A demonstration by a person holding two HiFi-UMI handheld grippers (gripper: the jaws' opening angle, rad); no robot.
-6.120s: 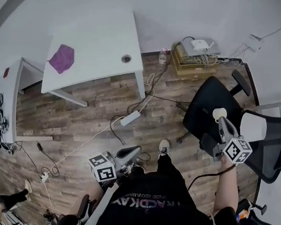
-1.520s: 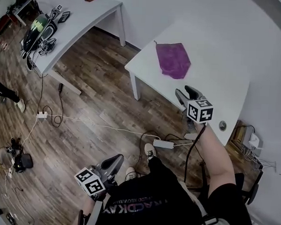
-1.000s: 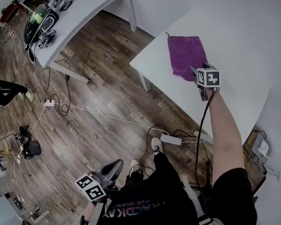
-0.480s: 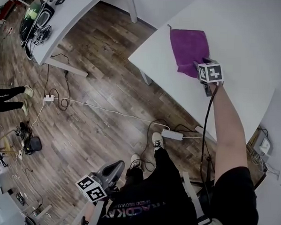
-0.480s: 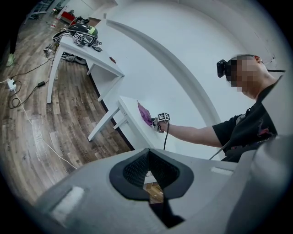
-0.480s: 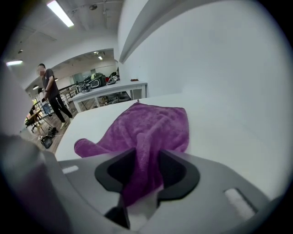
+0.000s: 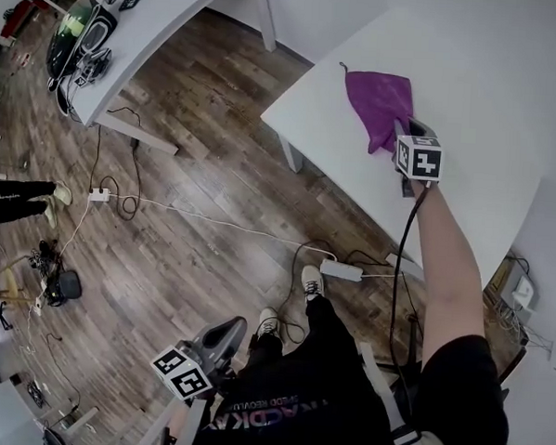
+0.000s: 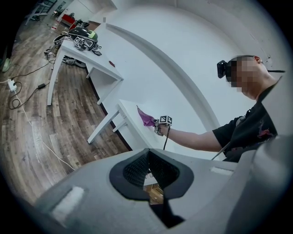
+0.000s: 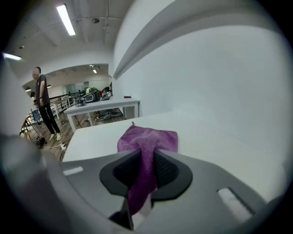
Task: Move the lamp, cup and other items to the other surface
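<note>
A purple cloth (image 7: 382,97) lies on the white table (image 7: 470,106), with its near edge bunched and lifted. My right gripper (image 7: 401,130) reaches over the table. Its jaws have just been closing and now pinch a fold of the cloth (image 9: 146,137). That fold runs between the pads of the right gripper (image 9: 143,171). My left gripper (image 7: 240,325) hangs low beside the person's leg, above the wood floor. Its pads meet in the left gripper (image 8: 149,171) view, with nothing between them. The cloth (image 8: 146,119) and the right arm show far off in that view.
A second white table (image 7: 168,16) at upper left carries a helmet and small devices (image 7: 83,35). A power strip (image 7: 341,269) and cables lie on the wood floor near the table leg. Another person's feet (image 7: 19,199) show at the left edge.
The right gripper's jaws have shut on the cloth's near edge. The cloth, flat before, is now gathered and pulled up toward the gripper. The left gripper has stayed put.
</note>
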